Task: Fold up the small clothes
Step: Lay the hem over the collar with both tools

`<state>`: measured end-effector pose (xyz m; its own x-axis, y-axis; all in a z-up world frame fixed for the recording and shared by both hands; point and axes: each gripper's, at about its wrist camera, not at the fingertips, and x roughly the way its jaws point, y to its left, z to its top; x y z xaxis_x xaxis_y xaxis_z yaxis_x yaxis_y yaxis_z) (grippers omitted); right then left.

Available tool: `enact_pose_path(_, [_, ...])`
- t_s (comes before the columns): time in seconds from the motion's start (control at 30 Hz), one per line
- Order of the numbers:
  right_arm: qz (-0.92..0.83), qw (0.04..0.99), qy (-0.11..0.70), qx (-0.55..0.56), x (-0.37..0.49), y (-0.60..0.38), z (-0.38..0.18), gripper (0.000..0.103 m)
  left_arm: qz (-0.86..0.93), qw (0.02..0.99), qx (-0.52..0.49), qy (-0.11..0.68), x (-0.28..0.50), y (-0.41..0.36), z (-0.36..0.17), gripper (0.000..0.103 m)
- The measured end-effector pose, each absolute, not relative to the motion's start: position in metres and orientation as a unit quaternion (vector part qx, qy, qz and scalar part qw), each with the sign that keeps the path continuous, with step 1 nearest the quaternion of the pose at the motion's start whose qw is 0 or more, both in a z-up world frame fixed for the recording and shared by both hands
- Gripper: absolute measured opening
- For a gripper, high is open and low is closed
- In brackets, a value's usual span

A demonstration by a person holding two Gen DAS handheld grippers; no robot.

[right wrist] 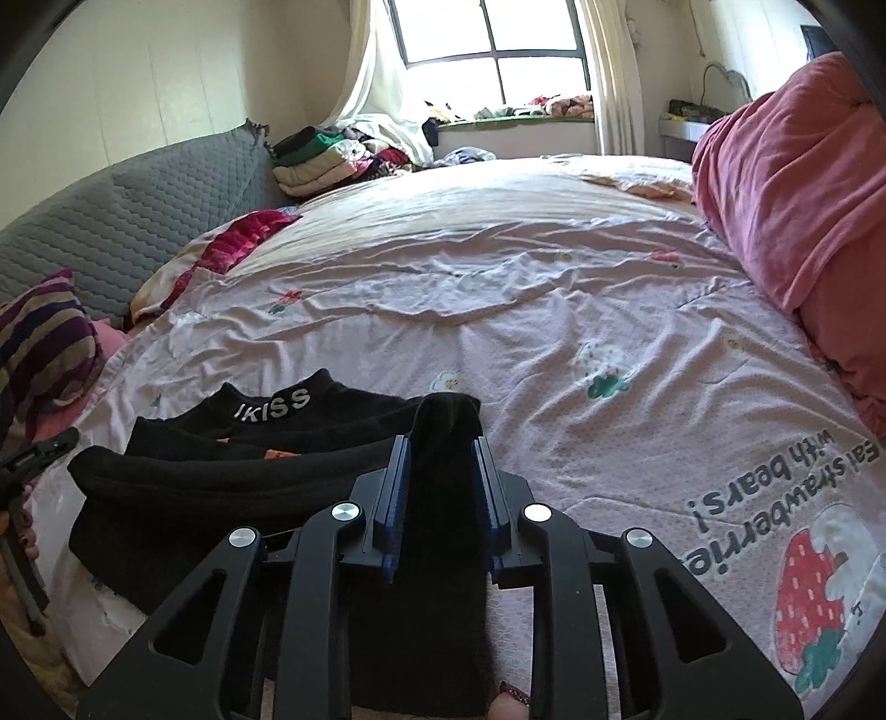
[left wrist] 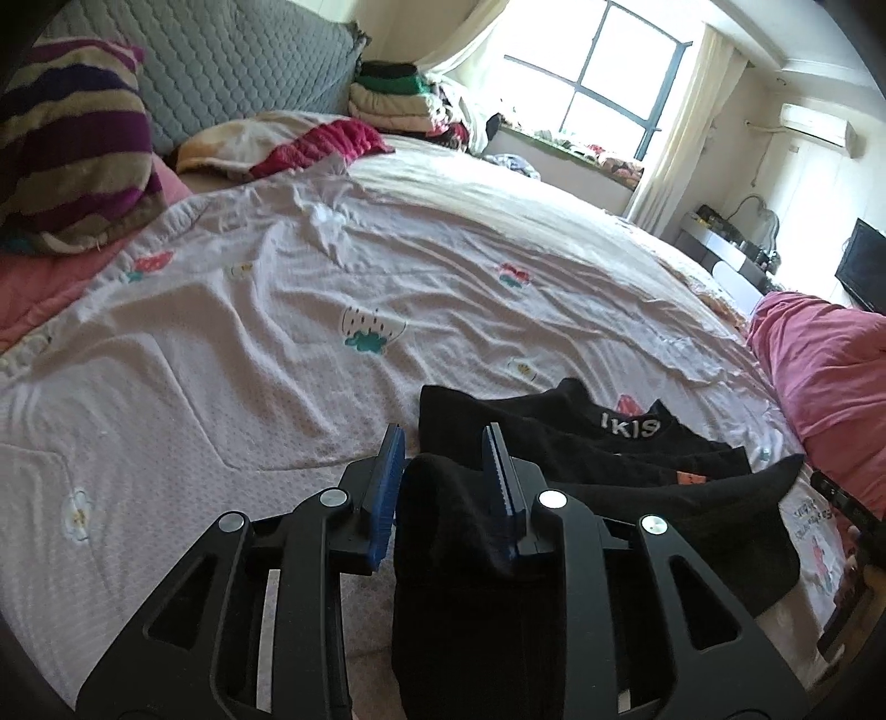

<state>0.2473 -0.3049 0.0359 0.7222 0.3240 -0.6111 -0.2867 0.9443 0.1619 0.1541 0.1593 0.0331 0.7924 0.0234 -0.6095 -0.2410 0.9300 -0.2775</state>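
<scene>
Now the black cloth [left wrist: 637, 498] lies on the bed [left wrist: 277, 332], each end loose between slightly open jaws, seemingly being let go.

Home bedroom, bed [right wrist: 498, 288], window [right wrist: 493, 50], pillows [left wrist: 72, 144]

socks [right wrist: 232, 476]: matt black knit | bedspread [right wrist: 498, 310]: wrinkled pink cloth

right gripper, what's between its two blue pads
A fold of the black garment stands between the right gripper's blue pads, seen in the right wrist view.
</scene>
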Motion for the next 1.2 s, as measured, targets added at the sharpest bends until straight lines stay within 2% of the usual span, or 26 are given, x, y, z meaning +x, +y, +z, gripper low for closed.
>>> enact_pose_path(0.17, [0.178, 0.923, 0.341, 0.004, 0.239, -0.301, 0.032, 0.026, 0.033, 0.937, -0.144, 0.318, 0.142, 0.138, 0.039, 0.019])
enact_pose_path(0.3, [0.192, 0.909, 0.370, -0.027, 0.238, -0.284, 0.016, 0.020, -0.022, 0.923, -0.118, 0.365, 0.139, 0.112, 0.021, 0.003])
enact_pose_path(0.53, [0.194, 0.887, 0.412, -0.070, 0.251, -0.254, -0.012, 0.020, -0.046, 0.903, -0.058, 0.423, 0.156, 0.081, -0.011, 0.003])
enact_pose_path(0.73, [0.192, 0.884, 0.420, -0.075, 0.273, -0.240, -0.023, 0.020, -0.035, 0.904, -0.022, 0.425, 0.170, 0.079, -0.015, 0.003])
enact_pose_path(1.03, [0.187, 0.887, 0.422, -0.029, 0.302, -0.239, -0.016, 0.020, -0.001, 0.914, -0.061, 0.402, 0.206, 0.111, -0.012, 0.003])
enact_pose_path(1.2, [0.169, 0.898, 0.405, -0.014, 0.312, -0.249, -0.008, 0.021, 0.041, 0.917, -0.098, 0.385, 0.206, 0.147, -0.007, 0.009])
